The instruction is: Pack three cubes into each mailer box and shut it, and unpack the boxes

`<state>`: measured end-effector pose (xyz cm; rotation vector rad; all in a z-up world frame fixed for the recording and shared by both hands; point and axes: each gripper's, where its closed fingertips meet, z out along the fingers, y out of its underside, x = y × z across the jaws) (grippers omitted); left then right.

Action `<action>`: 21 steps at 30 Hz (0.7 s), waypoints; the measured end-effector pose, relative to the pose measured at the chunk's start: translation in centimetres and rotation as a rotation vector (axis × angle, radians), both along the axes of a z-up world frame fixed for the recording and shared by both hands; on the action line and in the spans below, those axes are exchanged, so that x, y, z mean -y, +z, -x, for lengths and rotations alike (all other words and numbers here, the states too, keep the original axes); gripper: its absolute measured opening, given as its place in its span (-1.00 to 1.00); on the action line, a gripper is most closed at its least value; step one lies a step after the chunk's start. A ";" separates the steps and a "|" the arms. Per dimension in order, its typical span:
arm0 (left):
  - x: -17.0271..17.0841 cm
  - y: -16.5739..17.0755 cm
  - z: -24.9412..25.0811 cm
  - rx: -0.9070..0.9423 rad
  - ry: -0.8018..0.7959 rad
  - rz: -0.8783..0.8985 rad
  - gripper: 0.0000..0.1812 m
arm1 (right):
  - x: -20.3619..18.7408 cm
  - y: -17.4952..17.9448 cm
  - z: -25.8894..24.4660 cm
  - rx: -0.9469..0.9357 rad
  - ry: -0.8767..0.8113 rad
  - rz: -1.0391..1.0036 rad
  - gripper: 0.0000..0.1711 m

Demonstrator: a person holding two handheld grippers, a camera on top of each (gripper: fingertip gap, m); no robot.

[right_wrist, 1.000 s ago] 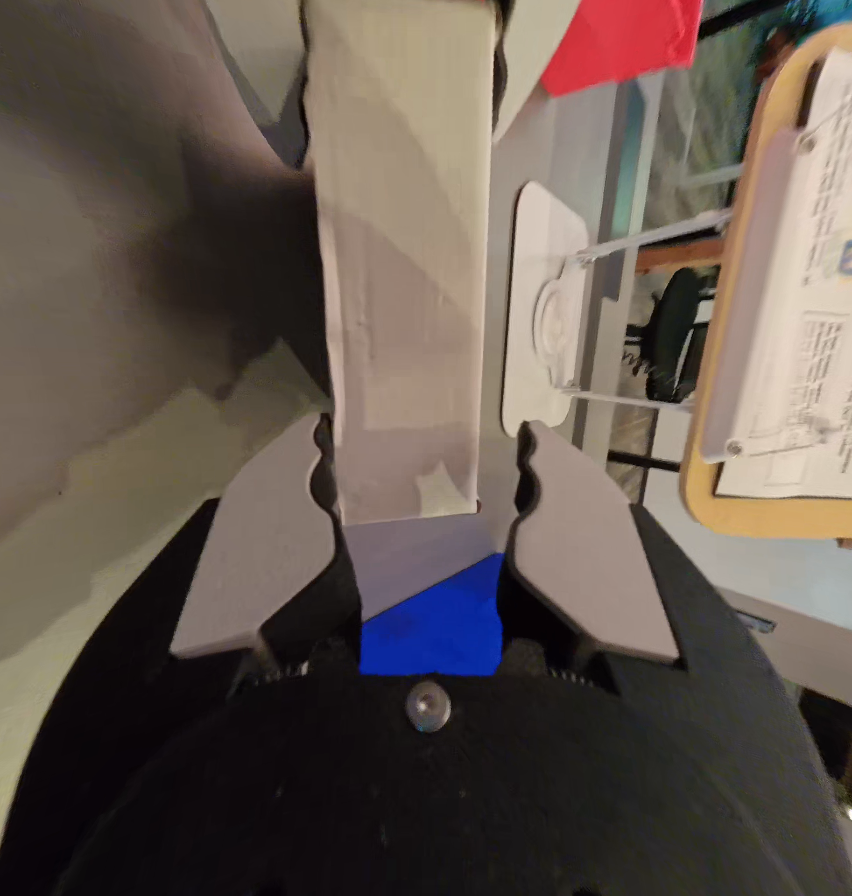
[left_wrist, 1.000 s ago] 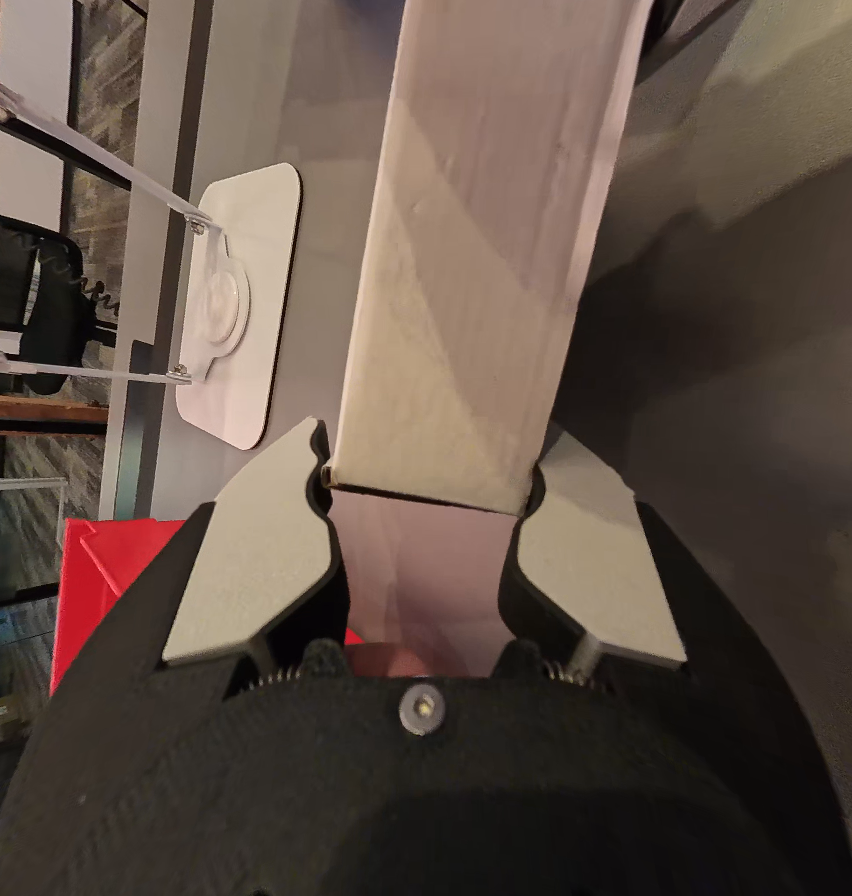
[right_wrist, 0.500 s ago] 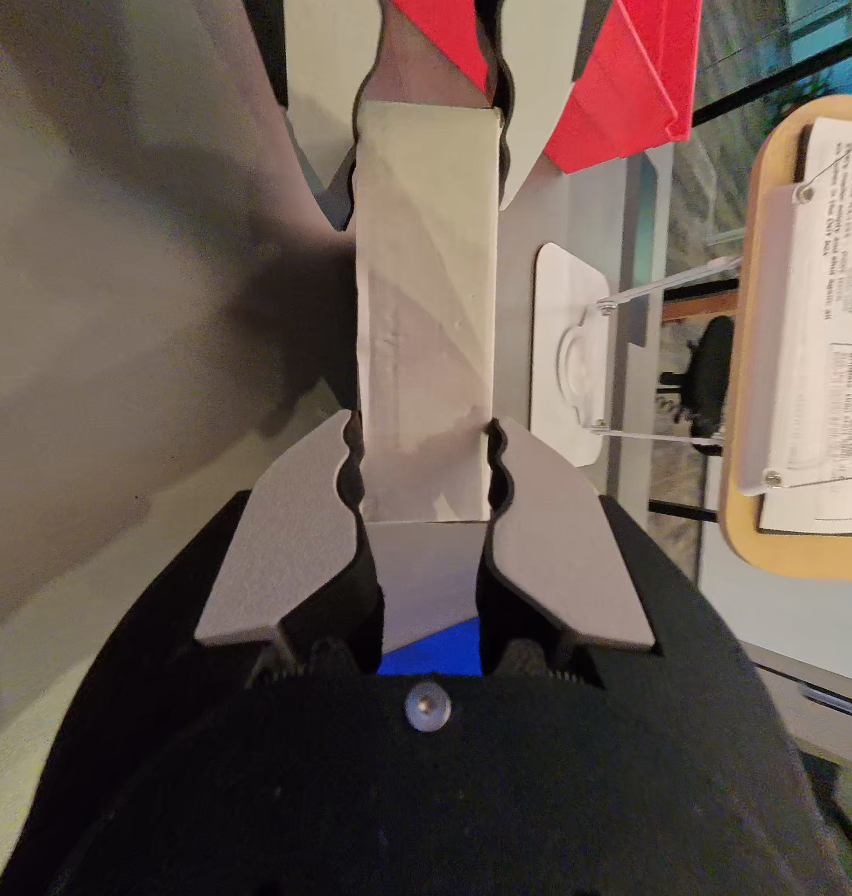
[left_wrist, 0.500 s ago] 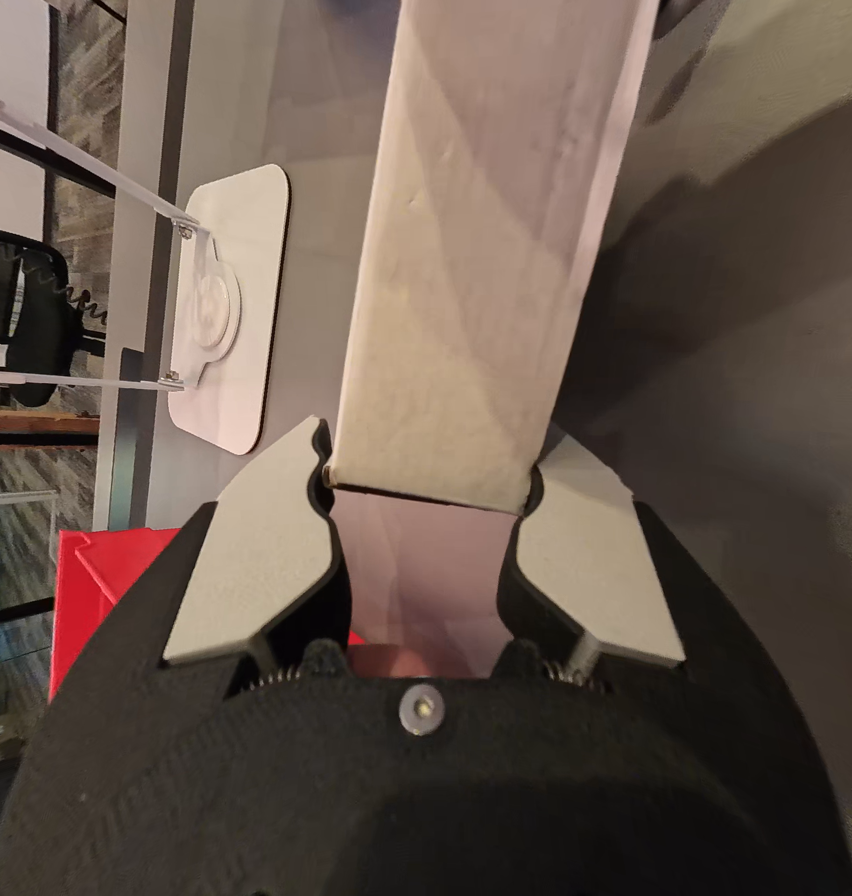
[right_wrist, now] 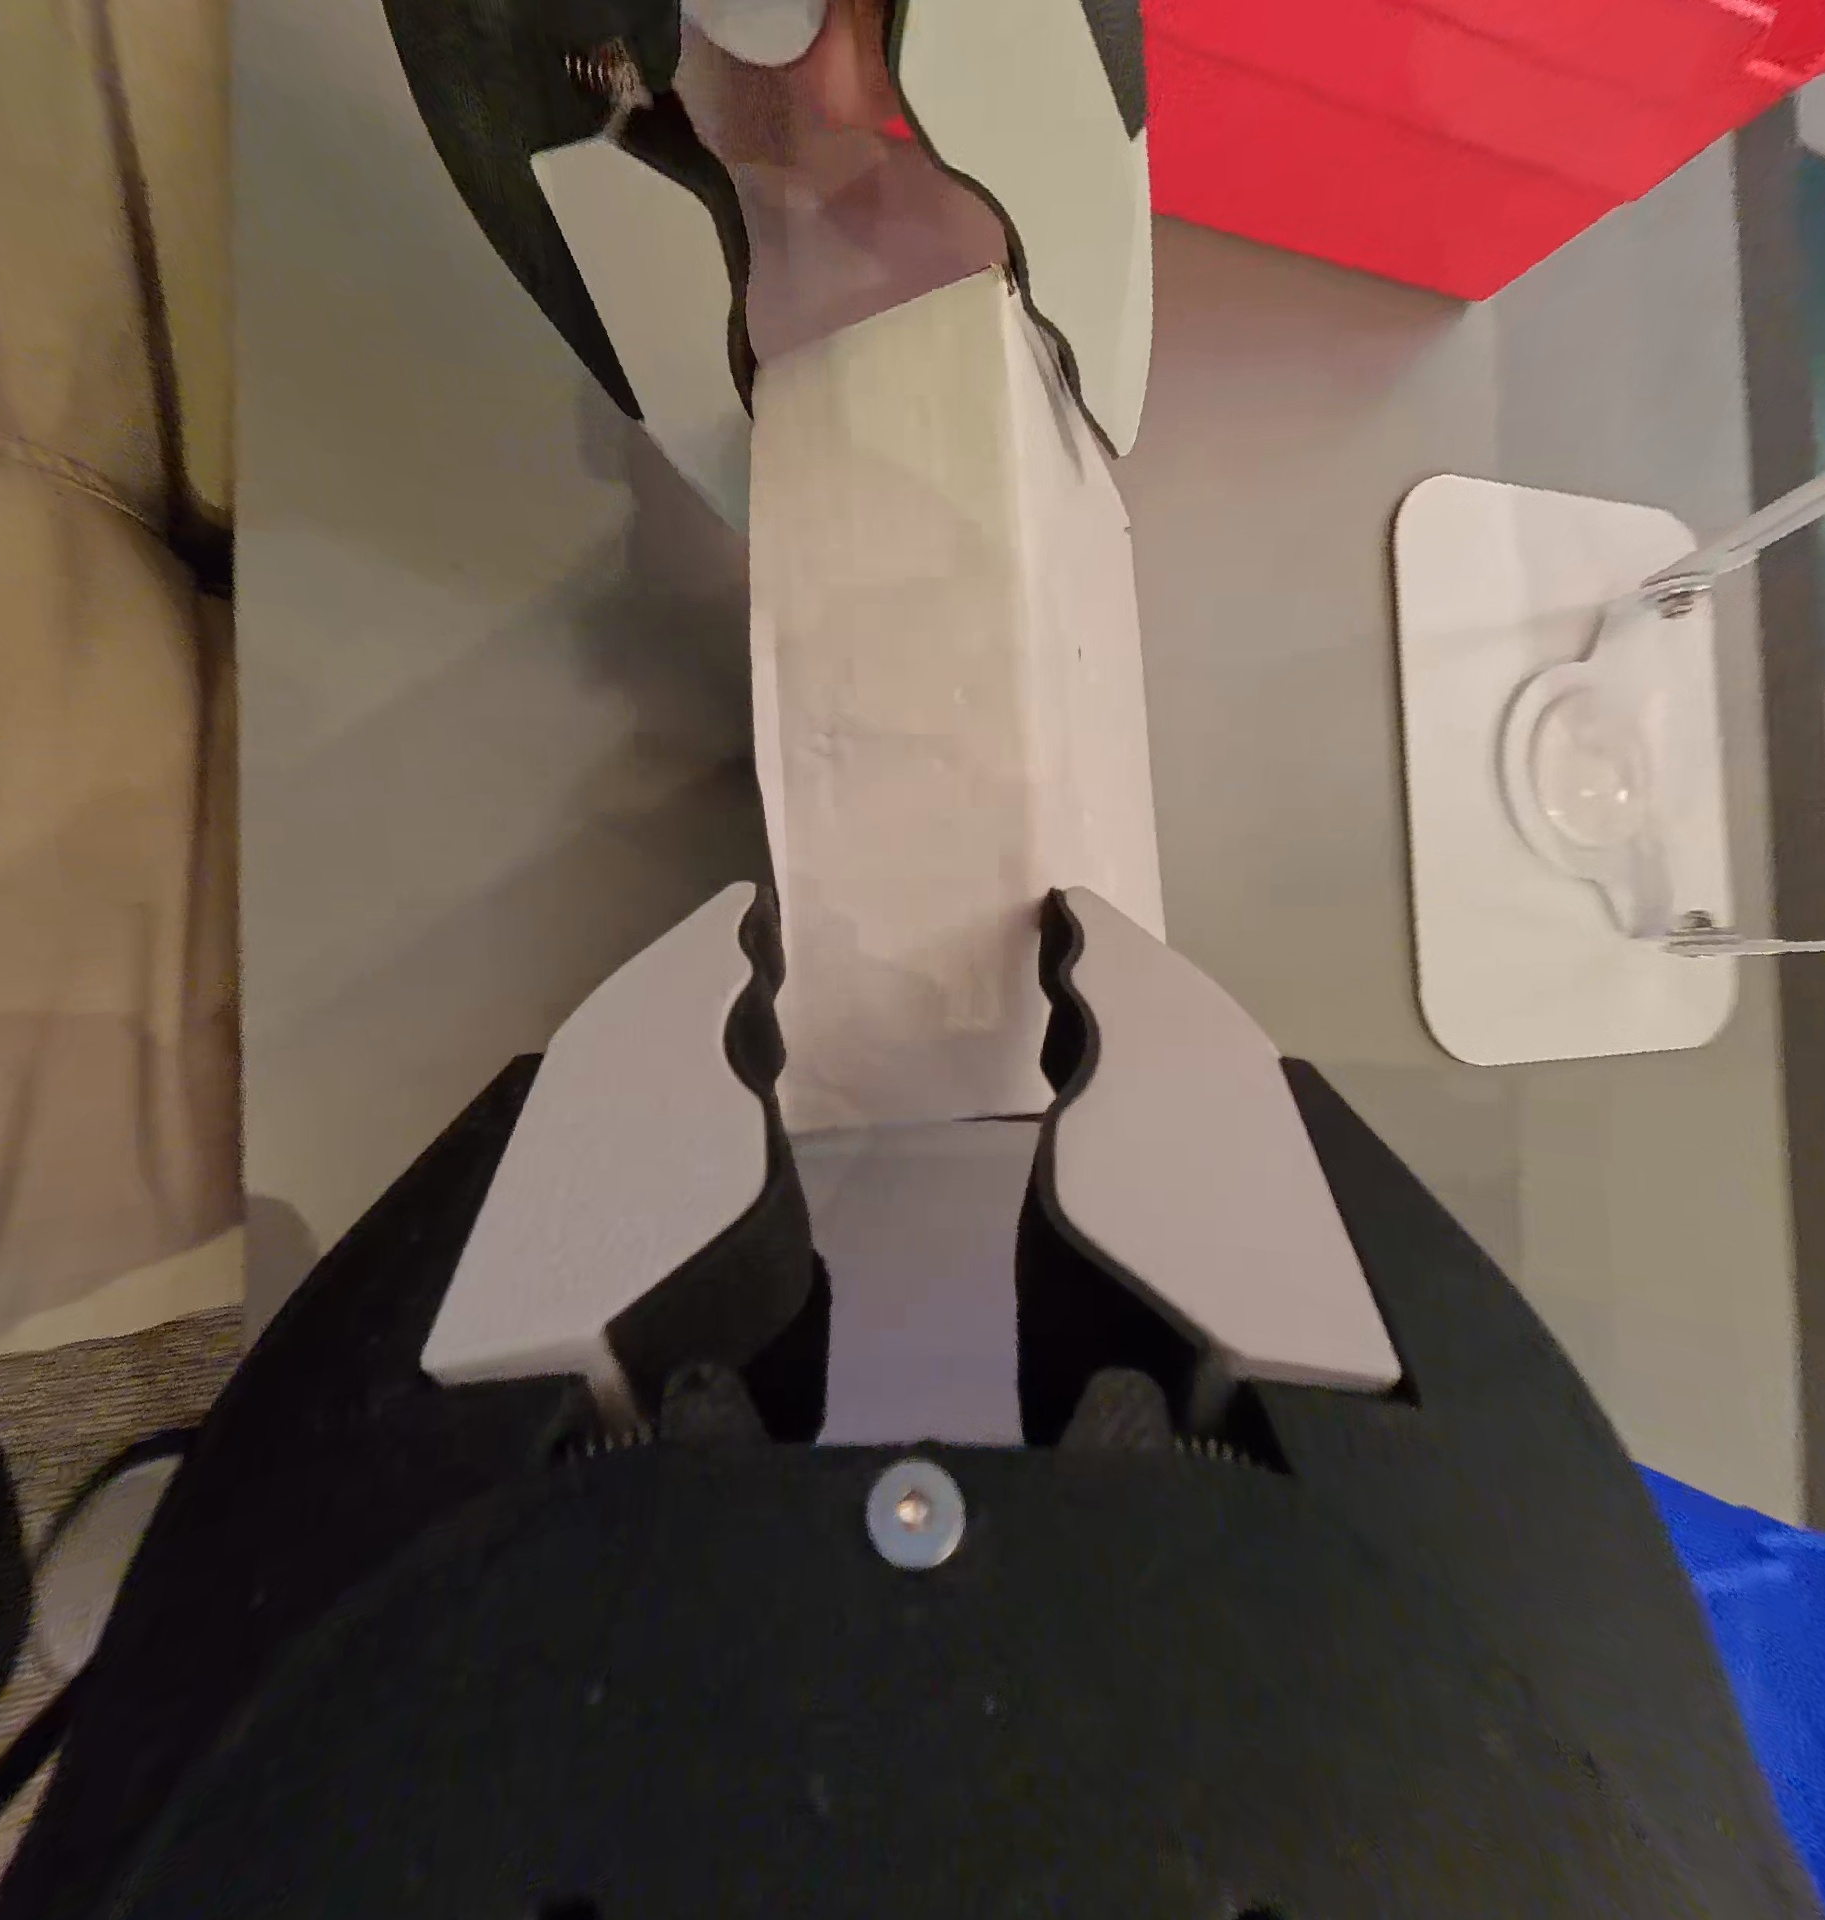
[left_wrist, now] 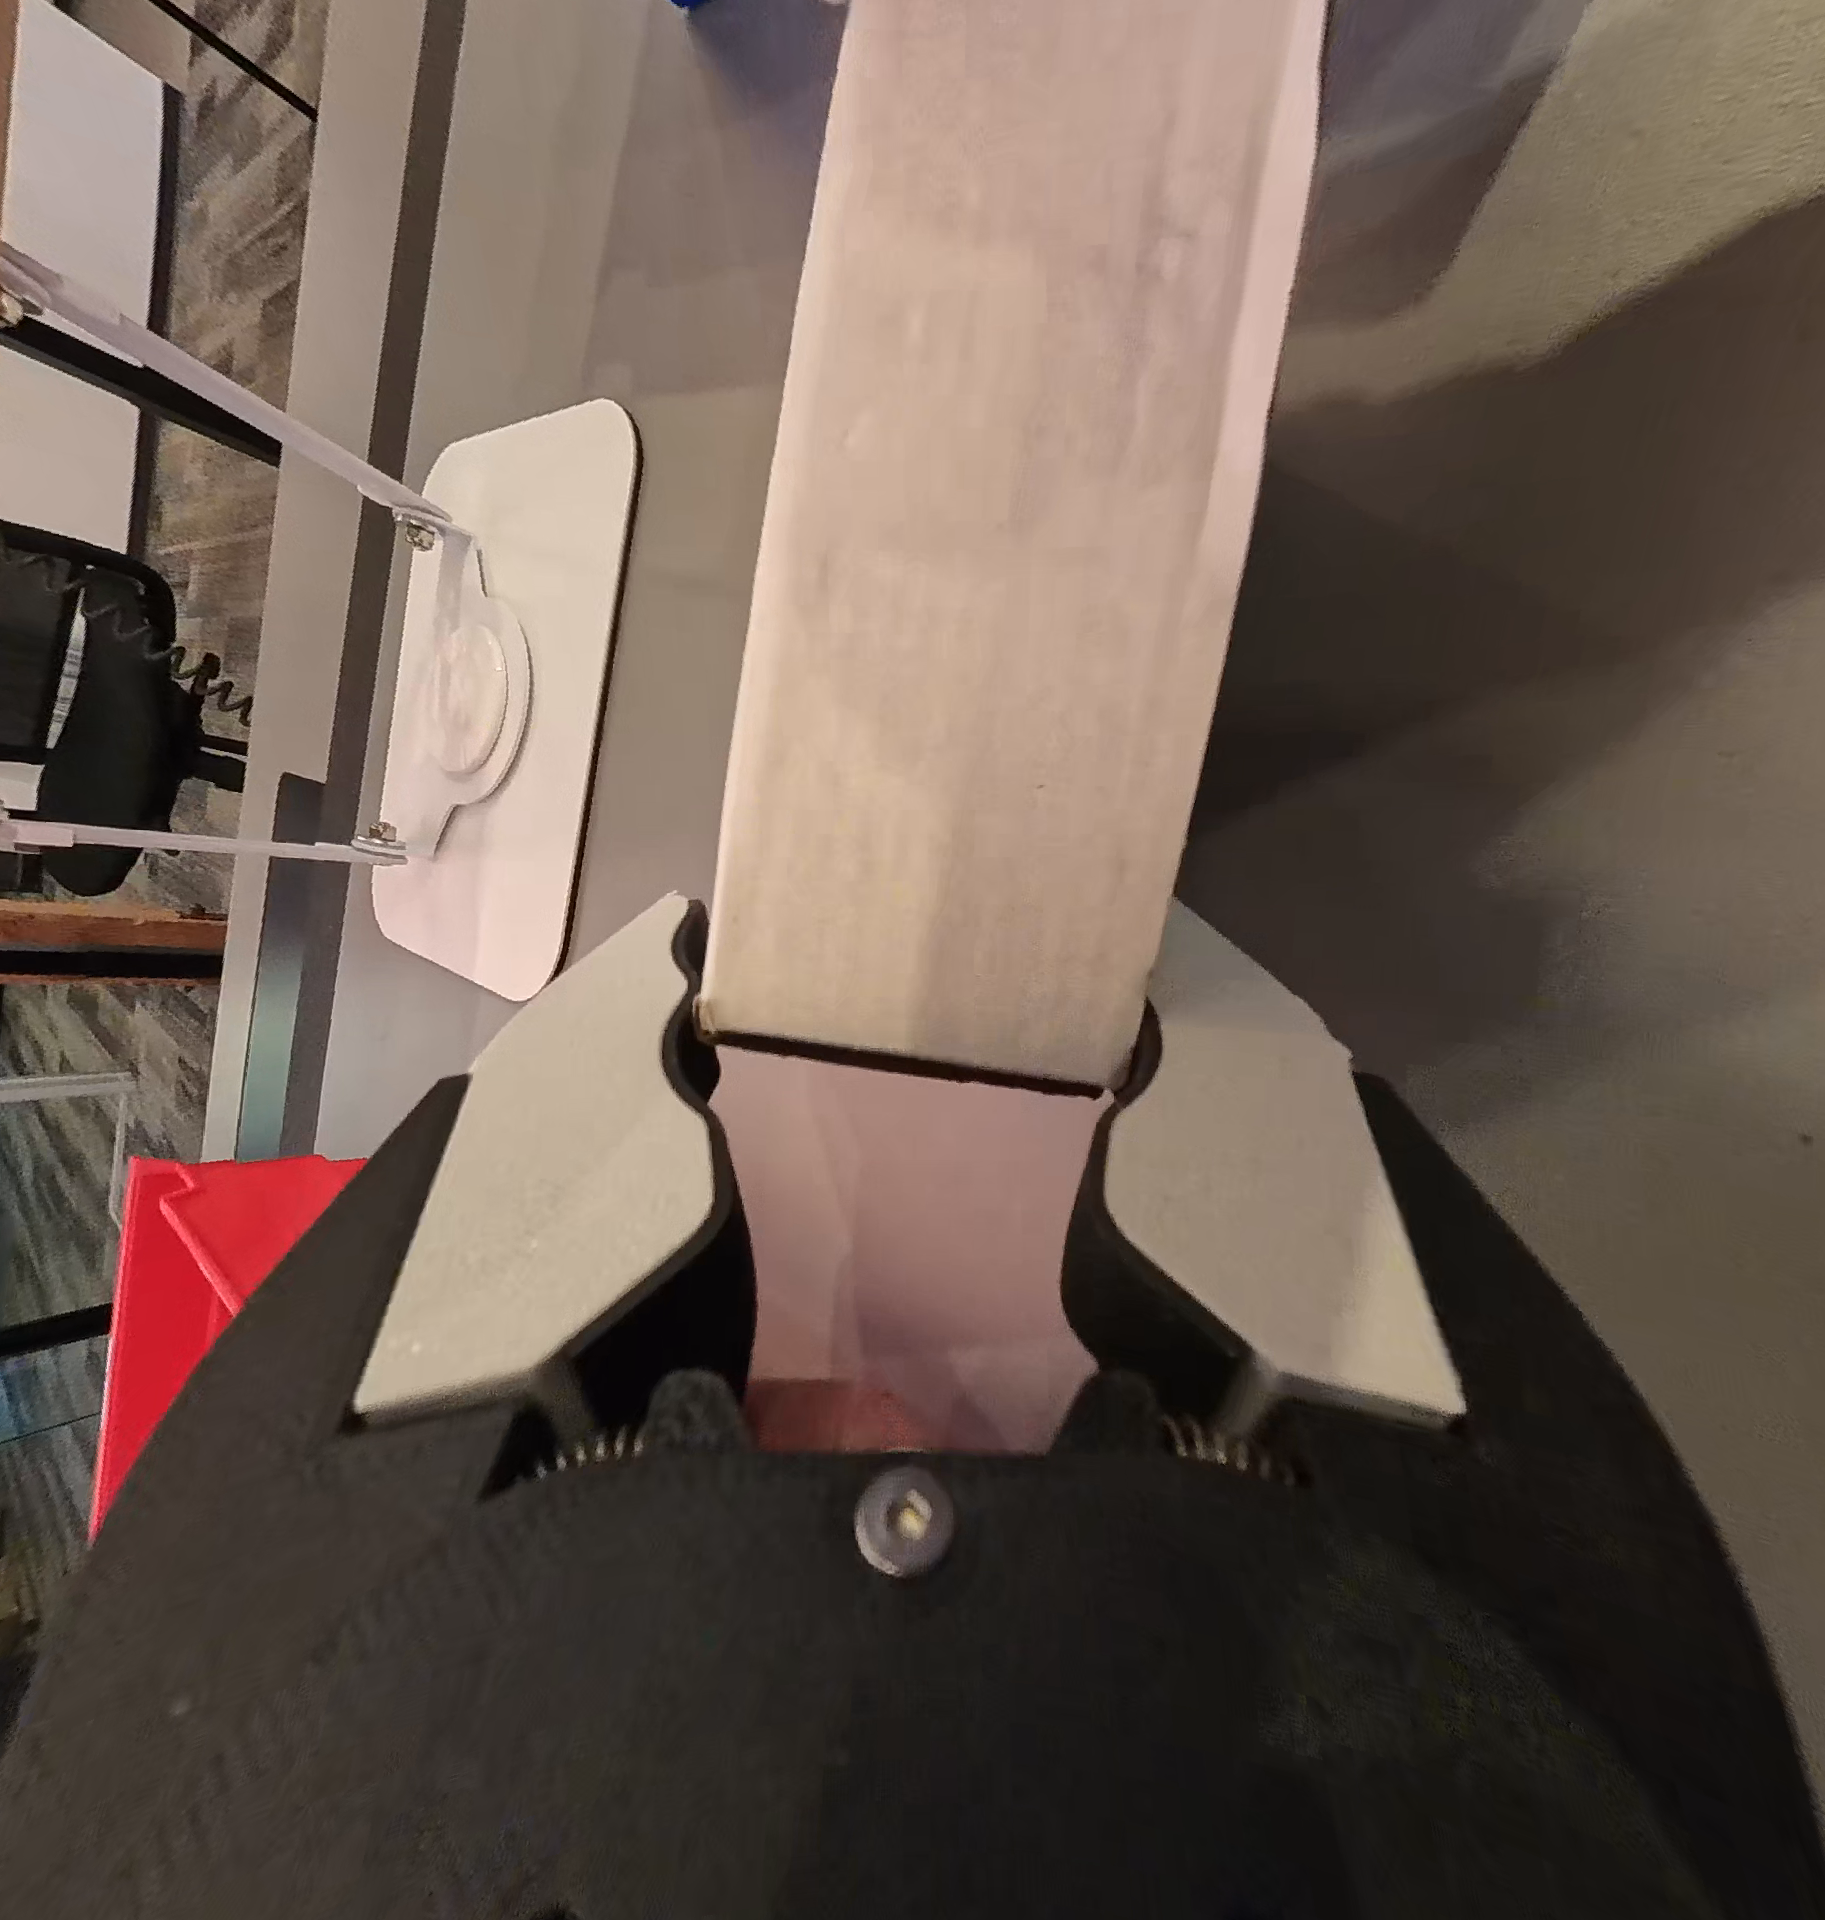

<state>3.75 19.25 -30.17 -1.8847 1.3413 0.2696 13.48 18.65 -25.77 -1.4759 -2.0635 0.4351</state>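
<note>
A closed white mailer box (left_wrist: 991,623) is held by its two ends between both grippers above the grey table. My left gripper (left_wrist: 923,935) is shut on the near end of it, jaws pressed on both sides. In the right wrist view the same white box (right_wrist: 949,727) runs away from me. My right gripper (right_wrist: 903,904) is shut on its near end, and the left gripper (right_wrist: 918,416) grips the far end. No cubes are in view; the box's inside is hidden.
A red box (right_wrist: 1407,135) lies beyond the left gripper and also shows in the left wrist view (left_wrist: 181,1299). A blue box (right_wrist: 1770,1662) sits at the lower right. A white base plate with a clear stand (right_wrist: 1552,769) is fixed to the table. A person's beige clothing (right_wrist: 77,727) is alongside. Tip to tip, the grippers are about 11 cm apart.
My right gripper's jaws closed in on the white box's end. The right view swung so the blue box left the gap between the fingers. The left grip is unchanged.
</note>
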 end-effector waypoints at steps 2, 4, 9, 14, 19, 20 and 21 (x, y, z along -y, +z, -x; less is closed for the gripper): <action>0.2 -0.5 0.1 -0.060 -0.033 -0.010 -0.18 | -0.2 0.6 0.1 -0.015 -0.007 0.094 -0.57; 0.2 -0.8 0.0 -0.131 -0.058 -0.074 -0.19 | -0.2 1.2 0.3 -0.044 -0.026 0.251 -0.82; -0.1 -0.7 0.1 -0.057 -0.009 -0.004 -0.19 | -0.7 1.0 -0.3 0.047 -0.039 -0.050 -0.33; -0.3 -0.6 0.0 -0.045 -0.003 0.032 -0.19 | 1.0 -0.6 1.4 0.066 0.002 -0.440 -0.16; -0.4 -0.4 0.1 0.007 0.018 0.078 -0.19 | 0.6 -0.4 2.6 0.020 0.019 -0.727 -0.57; -0.3 -0.4 0.2 0.004 0.009 0.080 -0.19 | 0.8 -0.2 2.7 -0.003 0.033 -0.732 -0.66; -0.3 -0.4 0.1 0.015 0.009 0.086 -0.20 | 1.0 0.0 2.7 -0.024 0.036 -0.724 -0.71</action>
